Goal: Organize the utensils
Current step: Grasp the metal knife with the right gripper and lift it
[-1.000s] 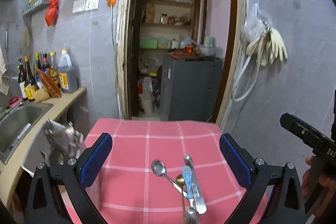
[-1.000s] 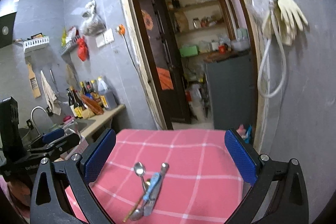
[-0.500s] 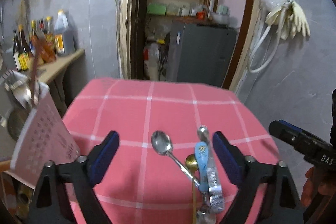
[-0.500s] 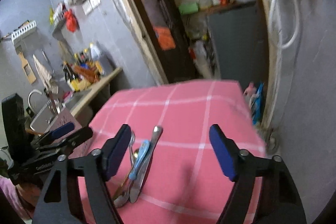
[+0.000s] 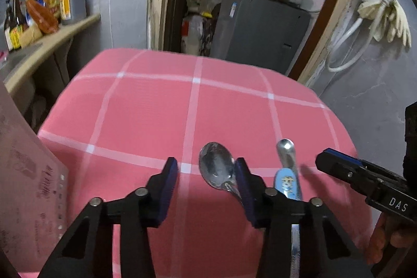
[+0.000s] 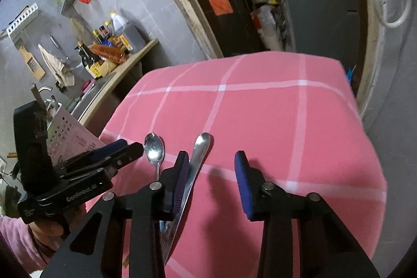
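Observation:
Several utensils lie in a bunch on the pink checked tablecloth [image 5: 146, 106]: a steel spoon [image 5: 216, 168], a blue-handled piece [image 5: 286, 181] and a long steel handle [image 5: 286, 150]. My left gripper [image 5: 206, 181] hovers low over the spoon with its jaws closing. The spoon's bowl shows between the fingers, close to the right one, and nothing is gripped. My right gripper [image 6: 212, 173] is closing too, with only bare cloth between its fingers. The steel handle [image 6: 202, 145] lies just beside its left finger [image 6: 182, 173]. The spoon [image 6: 154, 147] sits further left, by the left gripper [image 6: 117, 153].
A perforated metal utensil holder [image 6: 67, 132] stands off the table's left edge. Behind it a counter [image 5: 52, 43] carries bottles and a sink. Past the table's far edge a doorway opens onto a grey cabinet [image 5: 260, 28]. The cloth [image 6: 286, 108] beyond the utensils is bare.
Both grippers have come down and tilted toward the table, so the utensils look bigger and closer. Each pair of jaws has narrowed a good deal from wide open.

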Tool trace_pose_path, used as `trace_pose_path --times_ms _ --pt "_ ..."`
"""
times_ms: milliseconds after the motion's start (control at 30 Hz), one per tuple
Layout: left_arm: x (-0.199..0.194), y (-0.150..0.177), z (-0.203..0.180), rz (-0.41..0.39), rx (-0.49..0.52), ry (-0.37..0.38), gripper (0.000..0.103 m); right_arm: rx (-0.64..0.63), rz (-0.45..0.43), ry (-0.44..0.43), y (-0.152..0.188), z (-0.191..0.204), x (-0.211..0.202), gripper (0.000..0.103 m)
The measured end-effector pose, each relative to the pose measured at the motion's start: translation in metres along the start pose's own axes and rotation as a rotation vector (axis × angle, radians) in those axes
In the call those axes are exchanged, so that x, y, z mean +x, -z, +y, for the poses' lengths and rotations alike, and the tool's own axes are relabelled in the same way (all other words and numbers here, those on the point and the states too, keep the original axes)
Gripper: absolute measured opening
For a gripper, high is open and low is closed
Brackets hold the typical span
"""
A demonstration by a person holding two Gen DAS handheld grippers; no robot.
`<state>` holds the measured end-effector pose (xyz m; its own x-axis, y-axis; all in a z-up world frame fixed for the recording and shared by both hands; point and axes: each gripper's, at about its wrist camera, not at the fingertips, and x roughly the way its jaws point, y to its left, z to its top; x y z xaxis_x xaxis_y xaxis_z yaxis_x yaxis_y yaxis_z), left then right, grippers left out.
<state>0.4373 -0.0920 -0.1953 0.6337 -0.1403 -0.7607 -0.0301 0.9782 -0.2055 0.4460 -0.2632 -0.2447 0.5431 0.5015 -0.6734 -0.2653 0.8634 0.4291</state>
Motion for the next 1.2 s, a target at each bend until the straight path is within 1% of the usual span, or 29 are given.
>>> trace_pose_path --times_ms 167,333,433,567,667,767,900,1000,1100,1200 --pt "0.014 -0.003 0.009 0.033 -0.055 0.039 0.033 -0.007 0.072 -0.03 -0.007 0.002 0.027 0.029" --pt "0.023 -0.004 0.012 0.044 -0.072 0.078 0.028 -0.006 0.105 -0.059 -0.013 0.005 0.042 0.029" --pt "0.025 -0.005 0.011 0.049 -0.063 0.097 0.023 0.008 0.121 -0.08 -0.015 0.001 0.049 0.024" --pt "0.03 -0.008 0.011 0.061 -0.065 0.121 0.016 0.064 0.132 -0.125 -0.016 -0.011 0.056 0.012" --pt "0.031 -0.011 0.011 0.065 -0.072 0.13 0.012 0.114 0.138 -0.156 -0.015 -0.019 0.06 0.007" --pt "0.029 -0.014 0.01 0.065 -0.076 0.135 0.007 0.124 0.137 -0.161 -0.013 -0.019 0.063 0.004" --pt "0.022 -0.018 0.005 0.058 -0.059 0.131 0.003 0.115 0.116 -0.16 -0.012 -0.015 0.057 0.003" --pt "0.013 -0.02 0.001 0.043 -0.03 0.112 0.003 0.112 0.079 -0.151 -0.011 -0.014 0.043 0.003" --pt "0.001 -0.023 -0.004 0.015 -0.003 0.091 0.003 0.107 0.025 -0.126 -0.013 -0.011 0.021 0.002" --pt "-0.016 -0.024 -0.011 -0.032 0.032 0.067 0.003 0.08 -0.05 -0.085 -0.015 -0.002 -0.01 0.002"
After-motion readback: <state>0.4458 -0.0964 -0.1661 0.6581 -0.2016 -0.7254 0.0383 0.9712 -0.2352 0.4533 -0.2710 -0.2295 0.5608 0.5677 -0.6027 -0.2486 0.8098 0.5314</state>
